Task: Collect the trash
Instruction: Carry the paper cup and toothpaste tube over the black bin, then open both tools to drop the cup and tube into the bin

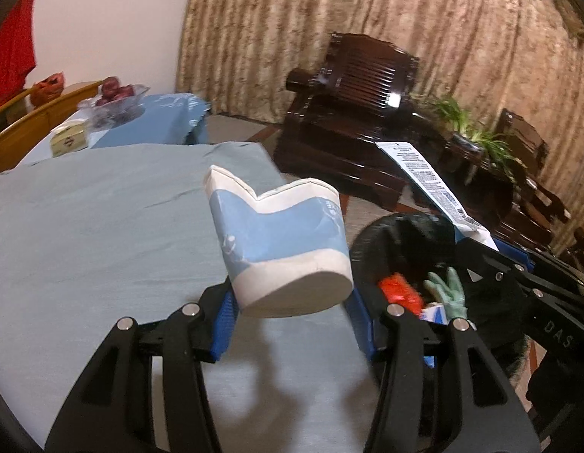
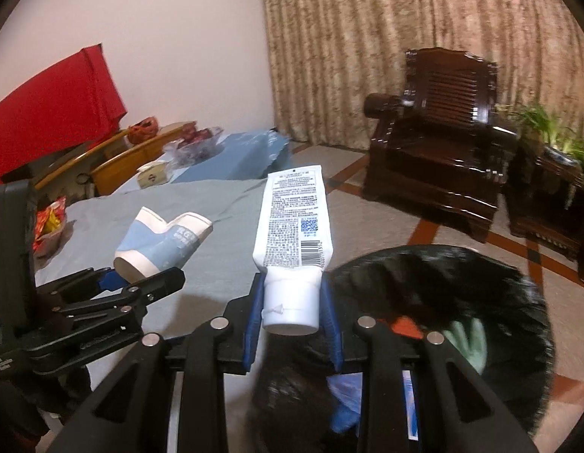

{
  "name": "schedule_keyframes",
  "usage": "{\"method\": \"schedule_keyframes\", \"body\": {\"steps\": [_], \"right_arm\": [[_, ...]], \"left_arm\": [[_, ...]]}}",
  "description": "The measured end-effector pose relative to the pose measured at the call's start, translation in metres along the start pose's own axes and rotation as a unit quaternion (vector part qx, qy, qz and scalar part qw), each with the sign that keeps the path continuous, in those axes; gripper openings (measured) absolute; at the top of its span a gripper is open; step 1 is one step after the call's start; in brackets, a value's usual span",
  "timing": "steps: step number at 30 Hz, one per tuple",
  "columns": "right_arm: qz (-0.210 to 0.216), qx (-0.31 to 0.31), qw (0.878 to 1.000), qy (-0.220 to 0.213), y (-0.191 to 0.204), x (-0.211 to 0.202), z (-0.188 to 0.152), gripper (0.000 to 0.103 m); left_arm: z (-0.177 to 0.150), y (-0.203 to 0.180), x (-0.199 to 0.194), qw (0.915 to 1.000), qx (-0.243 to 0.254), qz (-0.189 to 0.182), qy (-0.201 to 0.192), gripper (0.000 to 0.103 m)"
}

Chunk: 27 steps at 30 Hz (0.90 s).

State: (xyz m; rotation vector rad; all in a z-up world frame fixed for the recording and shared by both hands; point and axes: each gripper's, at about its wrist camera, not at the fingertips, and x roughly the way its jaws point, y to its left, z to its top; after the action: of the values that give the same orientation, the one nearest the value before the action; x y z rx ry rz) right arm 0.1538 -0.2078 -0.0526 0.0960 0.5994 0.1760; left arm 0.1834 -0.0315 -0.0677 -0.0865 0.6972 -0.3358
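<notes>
1. The left claw (image 1: 290, 302) grips a crushed paper cup (image 1: 280, 241) — blue band, white rim and base — by its base, the dented mouth pointing away from the camera. Its blue pads press on either side of the cup's bottom.
2. The cup hangs above the right-hand edge of the surface (image 1: 84, 226), which is draped in a grey-blue cloth.
3. The right claw (image 2: 292, 302) is clamped on the white cap of a squeeze tube (image 2: 292, 219), which stands up from the pads with its printed back, barcode and blue code square facing the camera.
4. In the right wrist view the left claw and its cup sit to the left of the tube, over the cloth; in the left wrist view the tube slants in at the right.
5. A black-lined trash bin (image 2: 443, 302) stands on the floor just beside the surface, below and right of the tube. Inside it lie a pale green glove (image 1: 448, 290), a red wrapper (image 1: 401, 290) and some blue and white packaging.
6. At the far end of the surface — a tissue box (image 1: 70, 139) and a glass bowl of red fruit (image 1: 116, 94).
7. A dark wooden armchair (image 2: 439, 132) stands before patterned curtains (image 2: 367, 37), a potted plant (image 1: 469, 128) to its right.
</notes>
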Motion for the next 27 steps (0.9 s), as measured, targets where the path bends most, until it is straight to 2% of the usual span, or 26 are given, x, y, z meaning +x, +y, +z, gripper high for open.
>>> {"method": "schedule_keyframes", "body": {"steps": [16, 27], "right_arm": [[-0.093, 0.056, 0.994, -0.021, -0.090, -0.055, -0.020, 0.029], [-0.125, 0.075, 0.989, -0.002, -0.125, -0.049, -0.035, 0.029]], "left_arm": [[0.000, -0.108, 0.029, 0.9941, 0.072, -0.081, 0.010, 0.050], [-0.004, -0.147, 0.065, 0.9883, 0.102, -0.109, 0.033, 0.051]]}}
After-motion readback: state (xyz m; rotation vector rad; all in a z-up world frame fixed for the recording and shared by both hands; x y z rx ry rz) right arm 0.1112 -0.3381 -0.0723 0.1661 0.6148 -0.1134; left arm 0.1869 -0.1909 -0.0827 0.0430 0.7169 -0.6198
